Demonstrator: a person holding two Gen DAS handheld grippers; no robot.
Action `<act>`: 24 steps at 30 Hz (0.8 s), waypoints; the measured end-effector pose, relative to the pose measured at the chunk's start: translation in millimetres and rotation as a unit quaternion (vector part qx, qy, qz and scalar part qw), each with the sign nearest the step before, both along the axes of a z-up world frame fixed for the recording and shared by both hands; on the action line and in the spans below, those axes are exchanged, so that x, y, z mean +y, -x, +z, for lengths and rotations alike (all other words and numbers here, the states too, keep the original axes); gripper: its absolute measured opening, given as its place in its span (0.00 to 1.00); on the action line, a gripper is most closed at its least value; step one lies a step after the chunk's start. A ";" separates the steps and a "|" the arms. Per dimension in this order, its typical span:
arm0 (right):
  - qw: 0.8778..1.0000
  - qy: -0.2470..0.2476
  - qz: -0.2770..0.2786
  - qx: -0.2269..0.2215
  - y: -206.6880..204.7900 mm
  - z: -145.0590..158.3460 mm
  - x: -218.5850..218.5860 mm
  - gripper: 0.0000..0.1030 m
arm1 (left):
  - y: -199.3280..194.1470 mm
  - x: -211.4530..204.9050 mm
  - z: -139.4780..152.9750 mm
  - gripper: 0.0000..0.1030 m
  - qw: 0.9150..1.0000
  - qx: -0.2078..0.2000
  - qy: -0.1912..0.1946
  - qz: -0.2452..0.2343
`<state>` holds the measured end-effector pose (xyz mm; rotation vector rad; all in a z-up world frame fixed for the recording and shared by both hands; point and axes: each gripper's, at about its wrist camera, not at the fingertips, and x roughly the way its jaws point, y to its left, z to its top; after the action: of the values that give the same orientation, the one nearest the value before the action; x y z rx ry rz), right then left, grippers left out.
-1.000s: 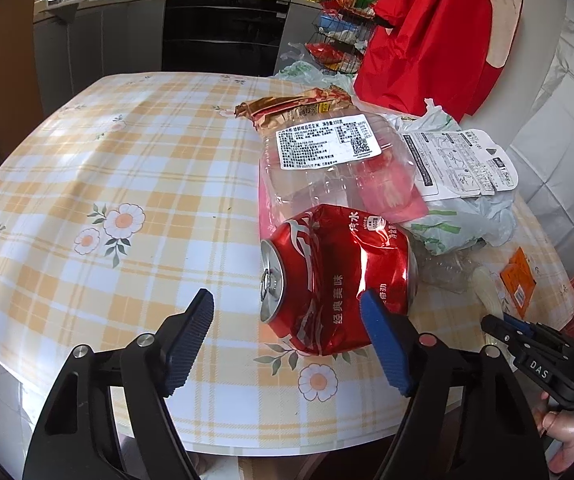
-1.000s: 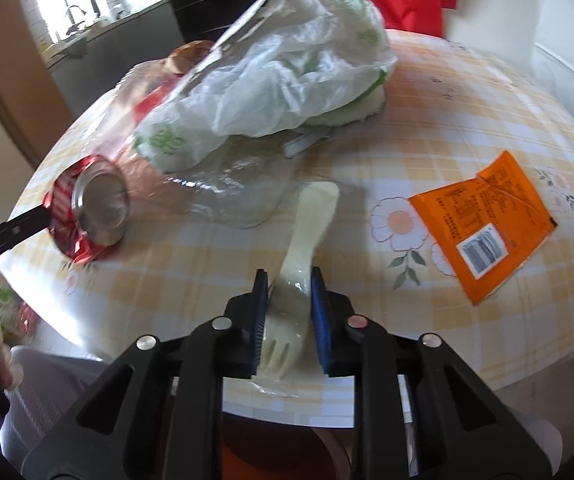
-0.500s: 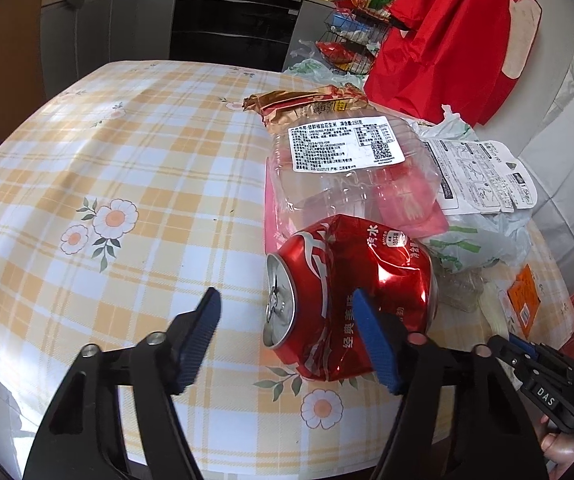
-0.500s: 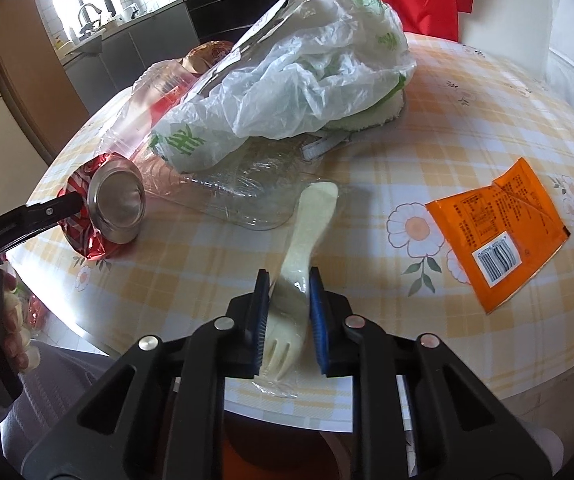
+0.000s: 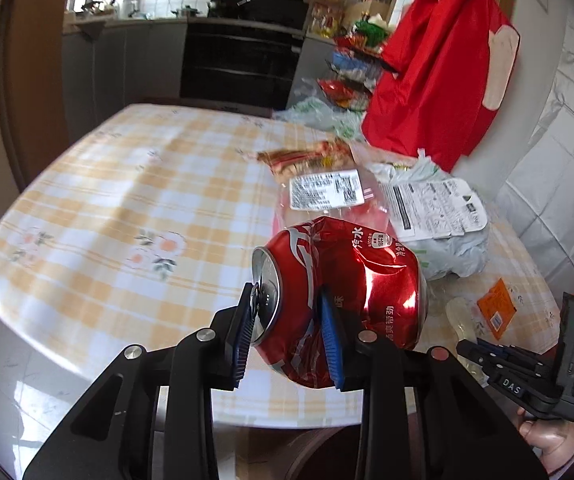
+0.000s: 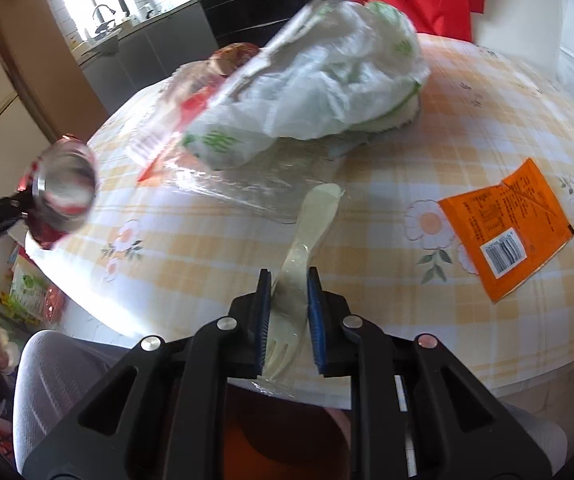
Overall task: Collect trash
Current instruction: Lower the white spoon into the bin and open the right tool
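A crushed red drink can (image 5: 367,280) hangs lifted above the near edge of the checked table (image 5: 127,200). My left gripper (image 5: 287,300) has its jaws closing on the can's lid end, blue pads pressing on both sides. In the right wrist view the can's shiny base (image 6: 65,192) floats at the left. My right gripper (image 6: 289,280) is shut on the tine end of a pale plastic fork (image 6: 315,212), whose handle rests on the tablecloth. That gripper (image 5: 483,354) also shows at the lower right of the left wrist view.
A crumpled white plastic bag (image 6: 327,72) lies on clear film (image 6: 255,184) behind the fork. A clear labelled container (image 5: 323,196) and a printed lid (image 5: 435,208) sit behind the can. An orange sachet (image 6: 511,224) lies at the right. A red cloth (image 5: 439,60) hangs beyond the table.
The left jaws went from wide open around the can to pressing on it, and the can has come up off the table. The right gripper keeps its hold on the fork.
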<state>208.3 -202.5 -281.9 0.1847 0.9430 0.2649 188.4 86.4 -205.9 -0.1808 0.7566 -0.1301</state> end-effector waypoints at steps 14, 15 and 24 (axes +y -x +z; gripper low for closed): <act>0.997 -0.023 0.060 -0.032 67.9 45.0 25.7 0.20 | 82.9 14.7 41.6 0.30 0.999 -0.021 -0.021 0.026; 0.997 -0.023 0.063 -0.031 74.9 46.3 25.5 0.20 | 85.4 13.6 42.7 0.30 0.999 -0.022 -0.021 0.025; 0.997 -0.025 0.070 -0.035 124.8 53.9 20.0 0.20 | 109.3 -4.3 53.4 0.30 0.999 -0.035 -0.026 0.002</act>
<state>83.5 -182.6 -228.0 0.1551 0.8818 0.4218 79.1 82.1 -152.4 -0.1285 0.6891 -0.1116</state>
